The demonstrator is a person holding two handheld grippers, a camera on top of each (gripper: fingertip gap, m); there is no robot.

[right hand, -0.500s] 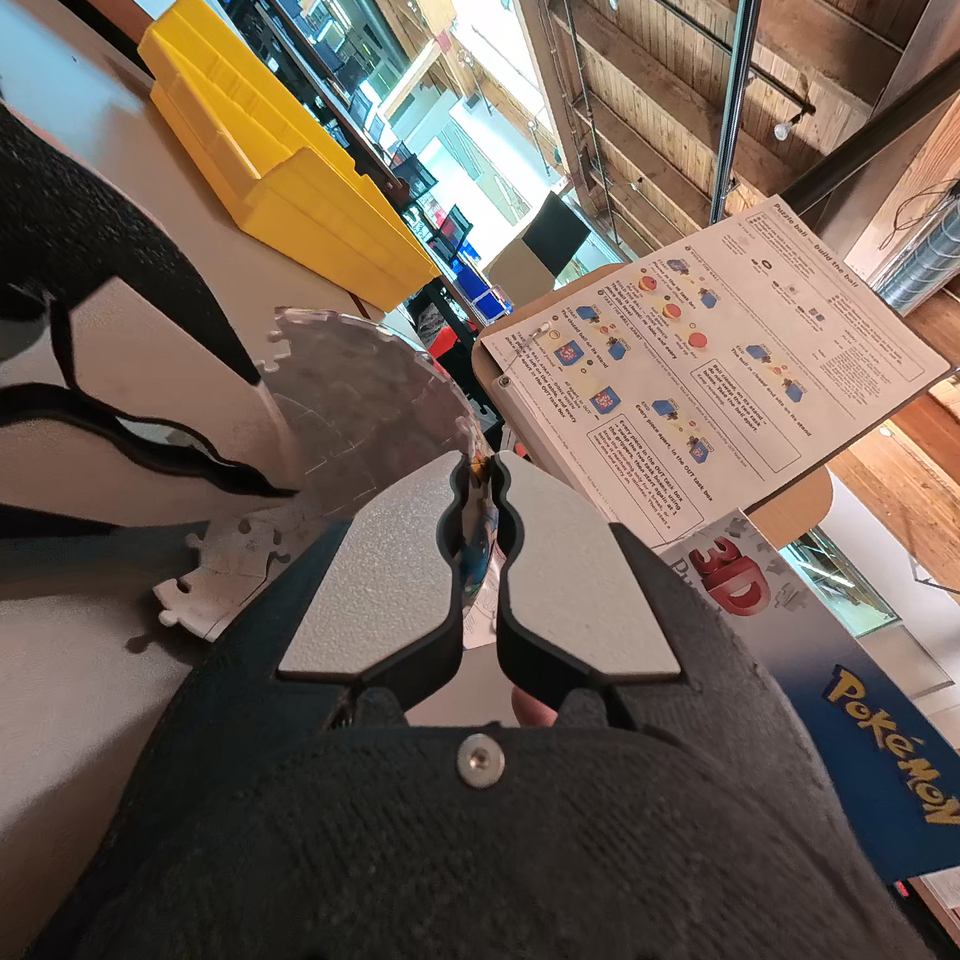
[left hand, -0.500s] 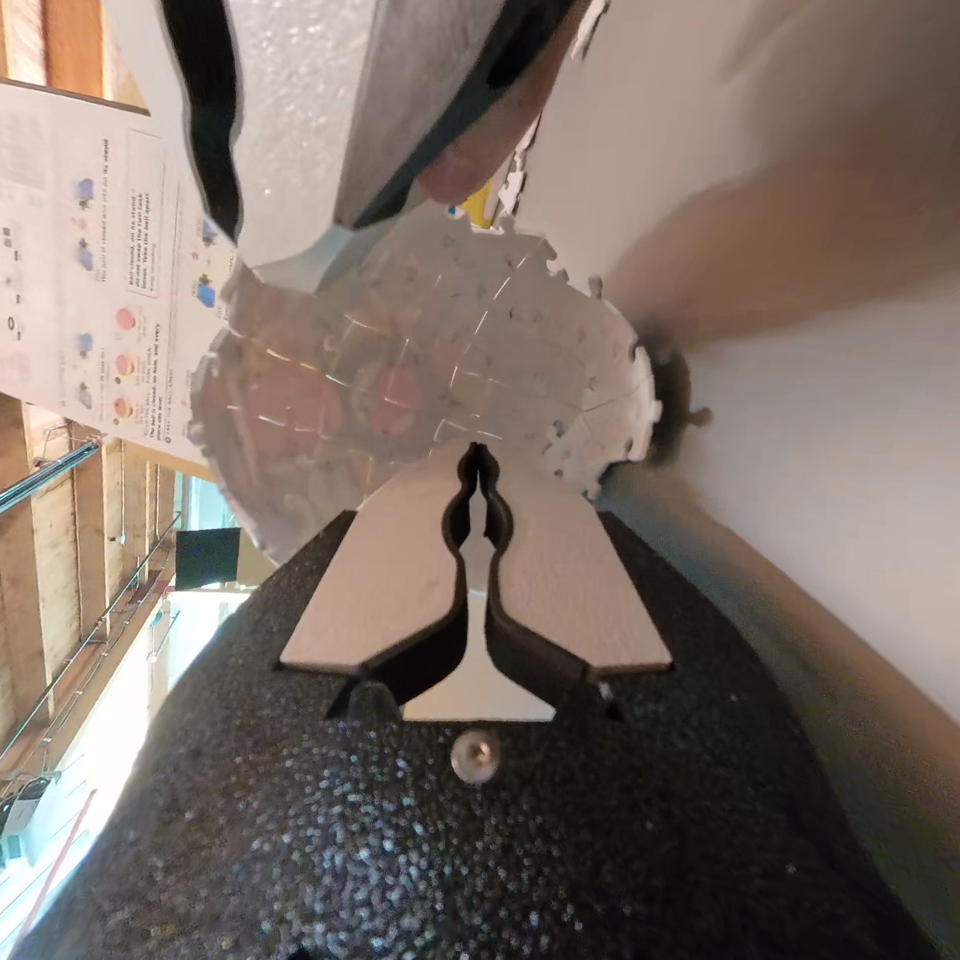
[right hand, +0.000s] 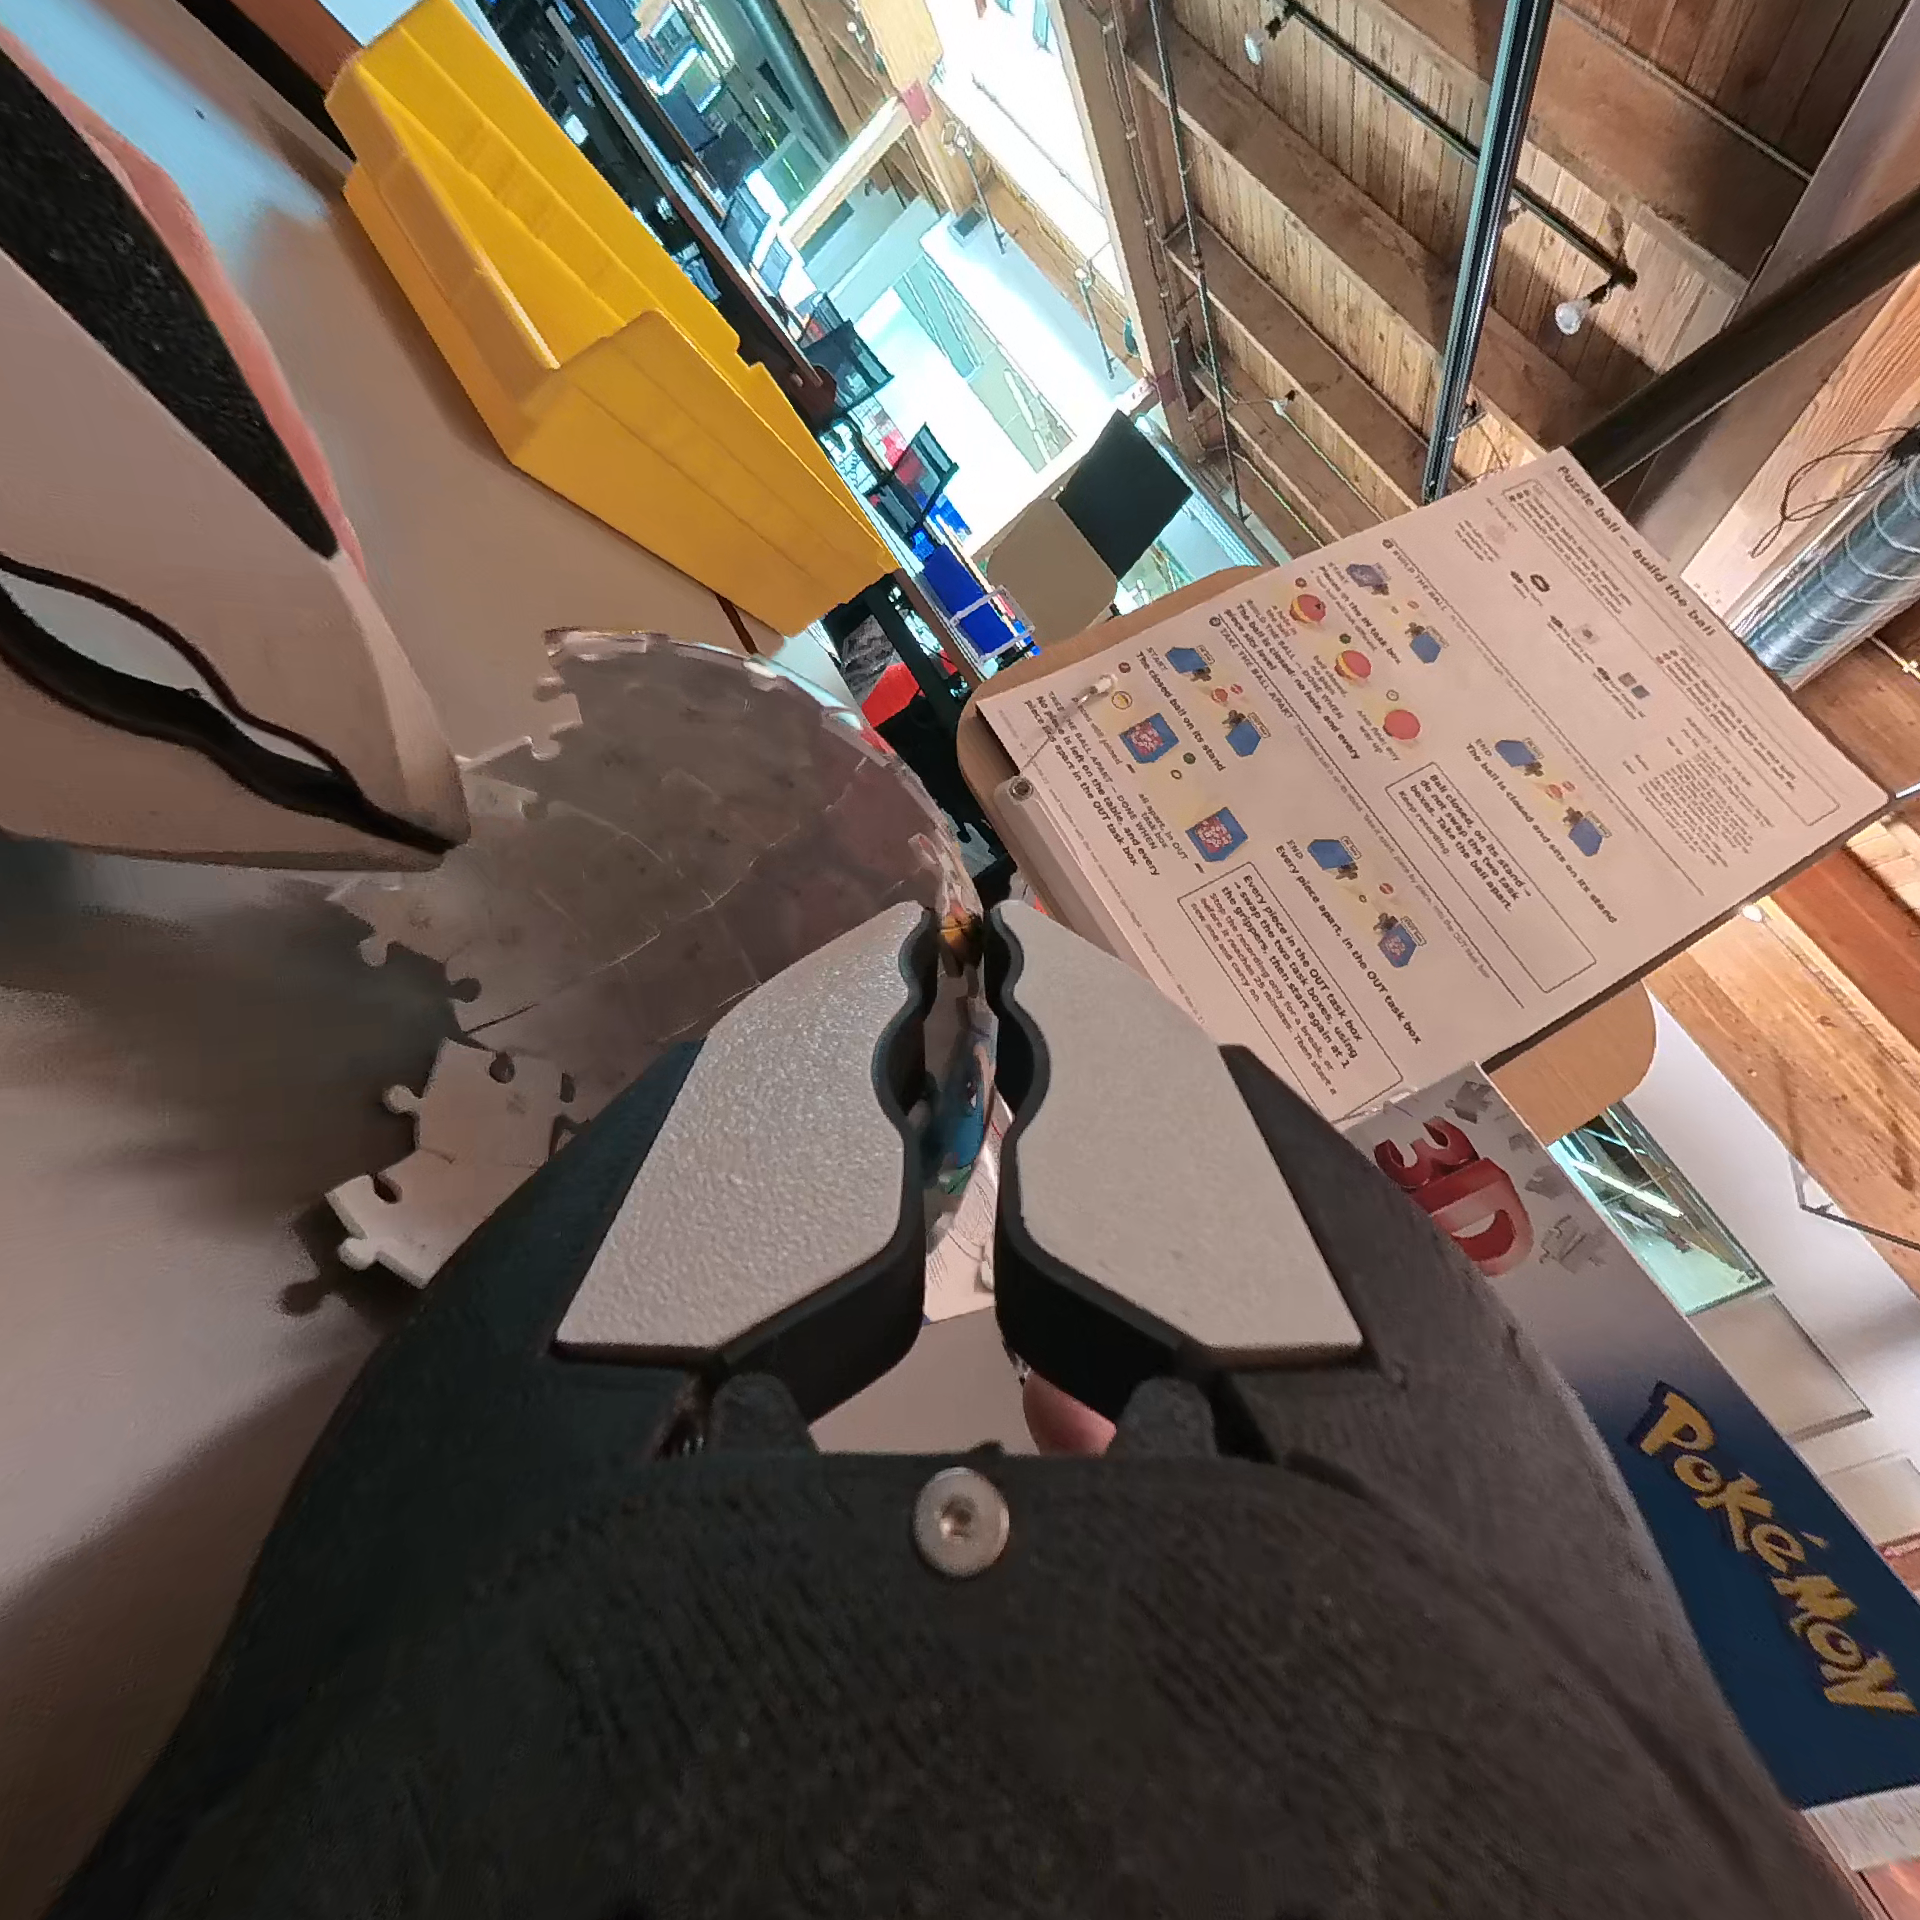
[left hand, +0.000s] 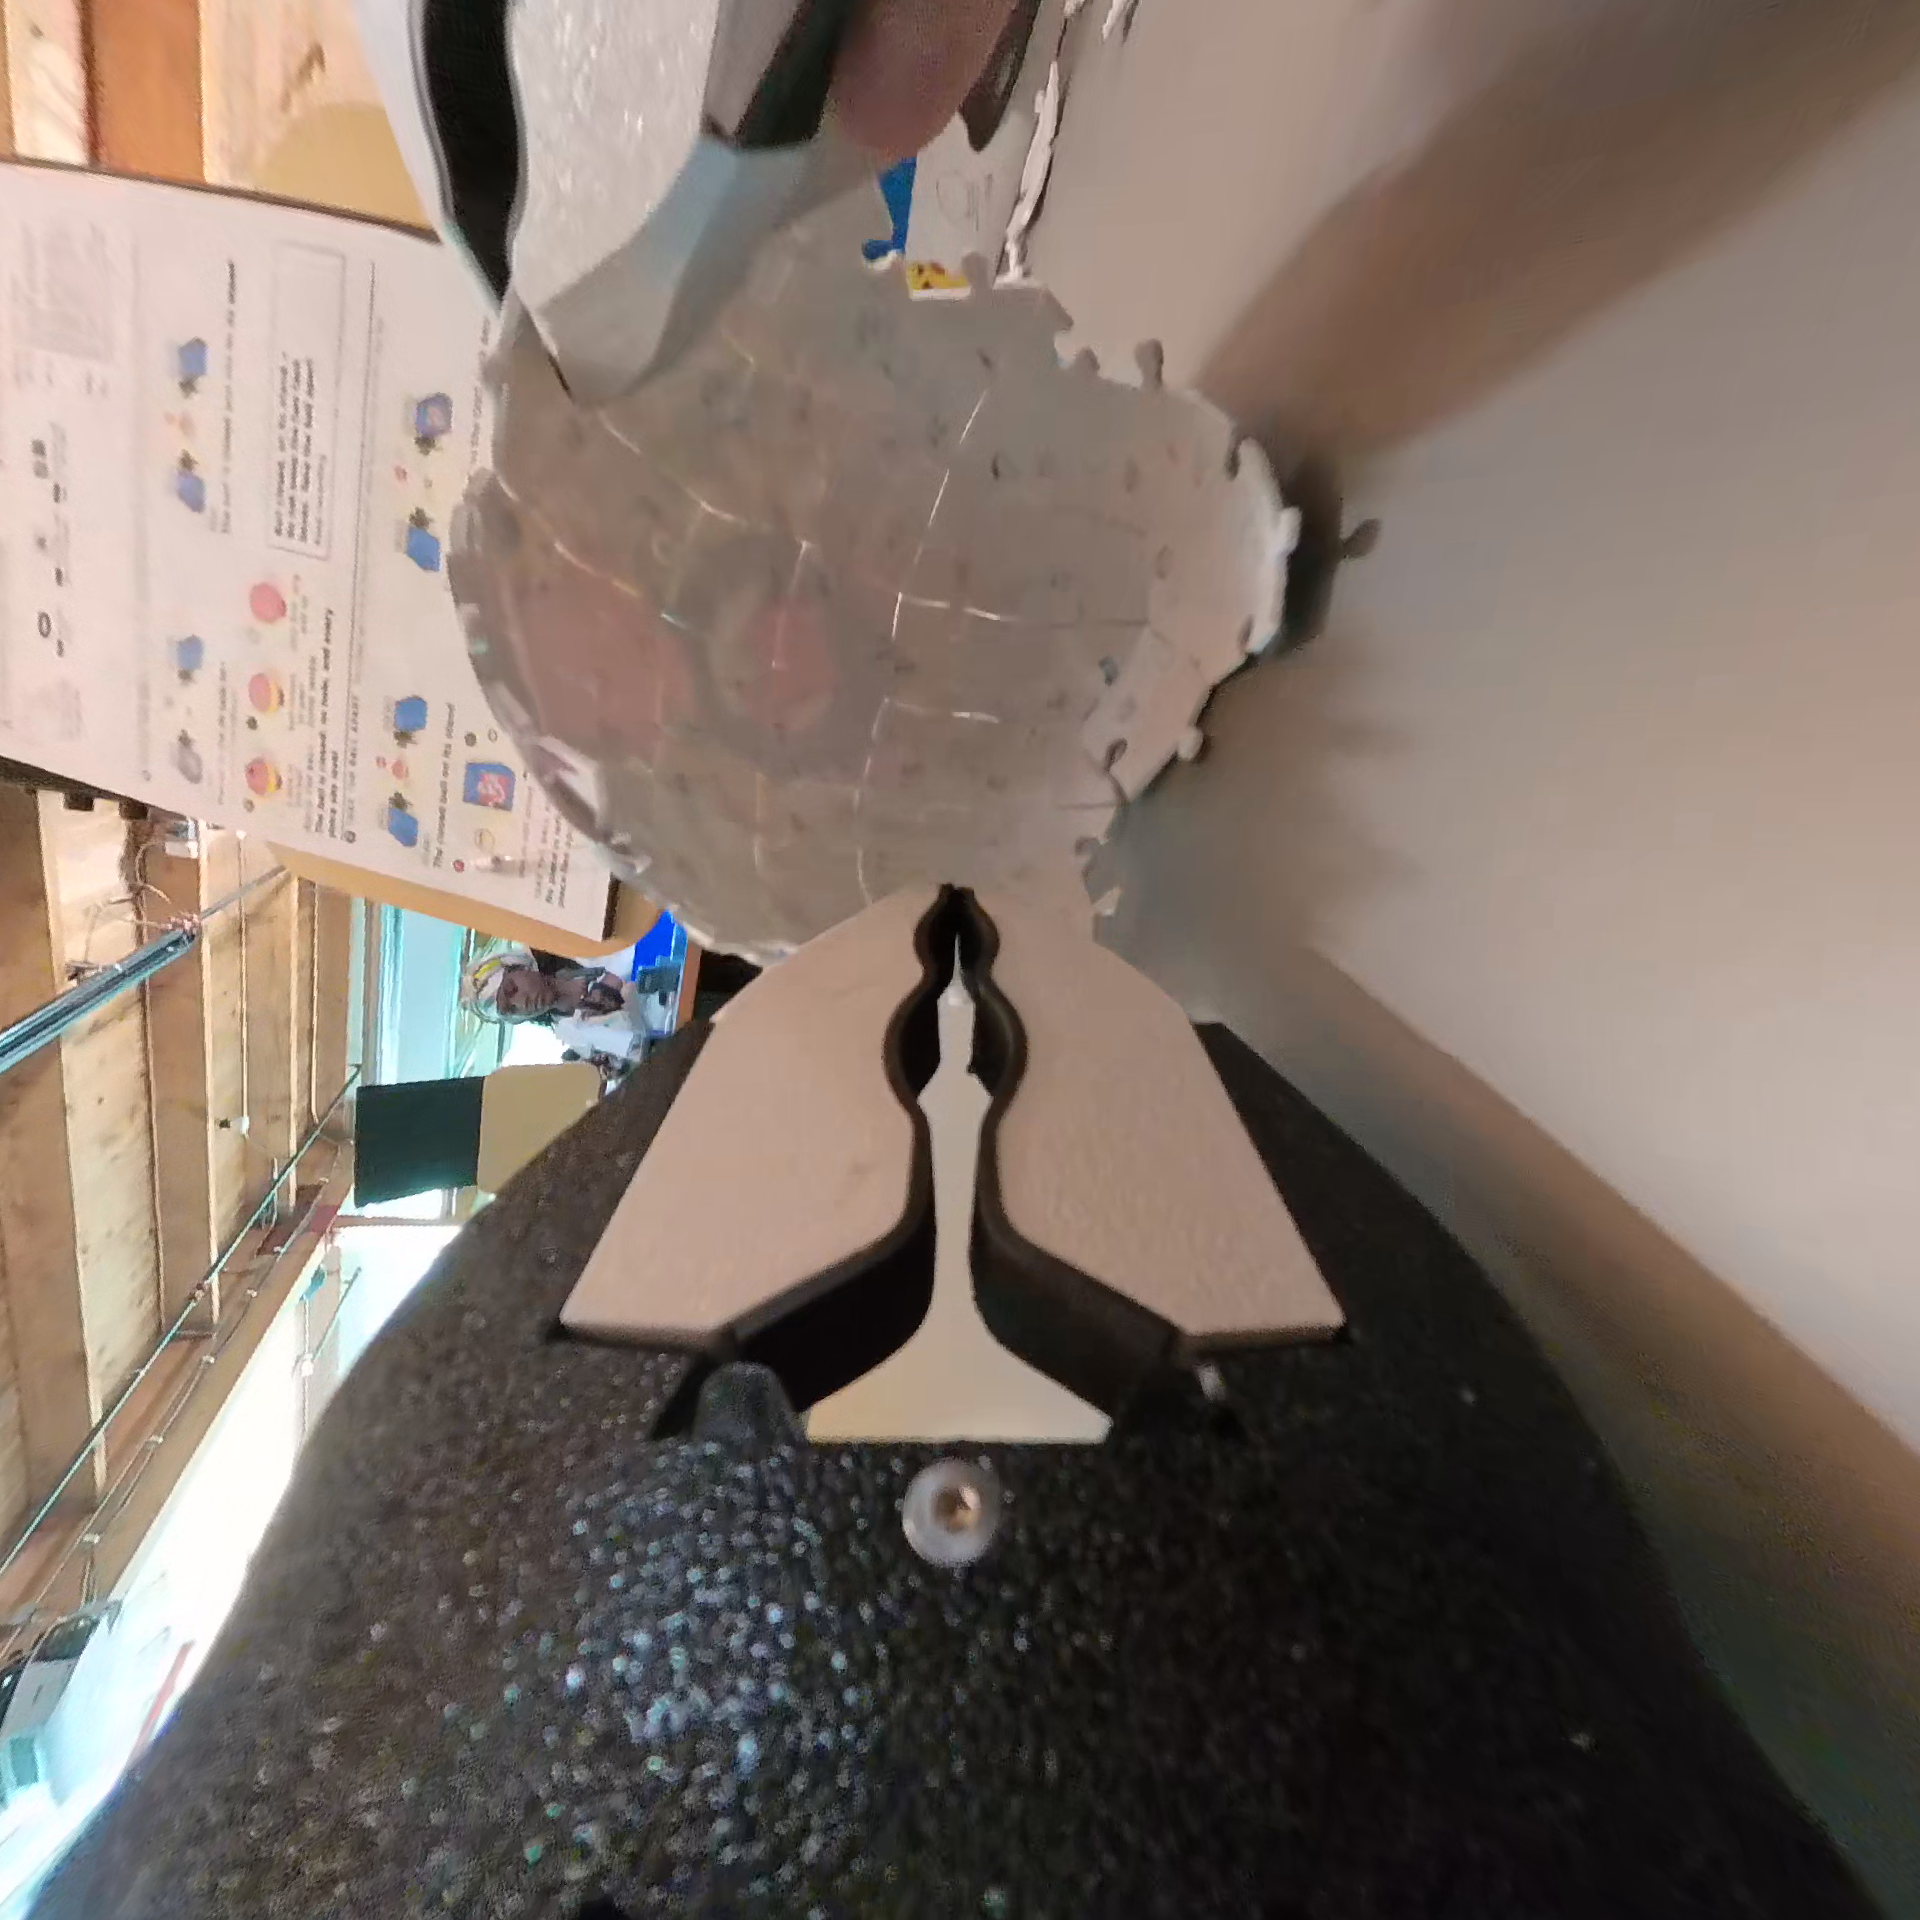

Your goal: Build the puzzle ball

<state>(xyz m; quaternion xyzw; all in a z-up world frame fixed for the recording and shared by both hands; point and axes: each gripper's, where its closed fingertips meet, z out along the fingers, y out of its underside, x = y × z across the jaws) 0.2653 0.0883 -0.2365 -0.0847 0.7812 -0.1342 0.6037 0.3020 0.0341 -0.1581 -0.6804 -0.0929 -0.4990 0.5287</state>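
A half-built puzzle ball is pinched at opposite rims by the left gripper and right gripper.

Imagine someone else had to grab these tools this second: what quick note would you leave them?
Left hand-held gripper: shut on the rim of the partial puzzle ball, a curved shell of joined pieces.
Right hand-held gripper: shut on a loose puzzle piece, at the shell's far rim.
Shell sits at the white table; instruction sheet and puzzle box are behind.
Done: a partial shell is joined.
Left: seat this piece, add the rest, close the ball.
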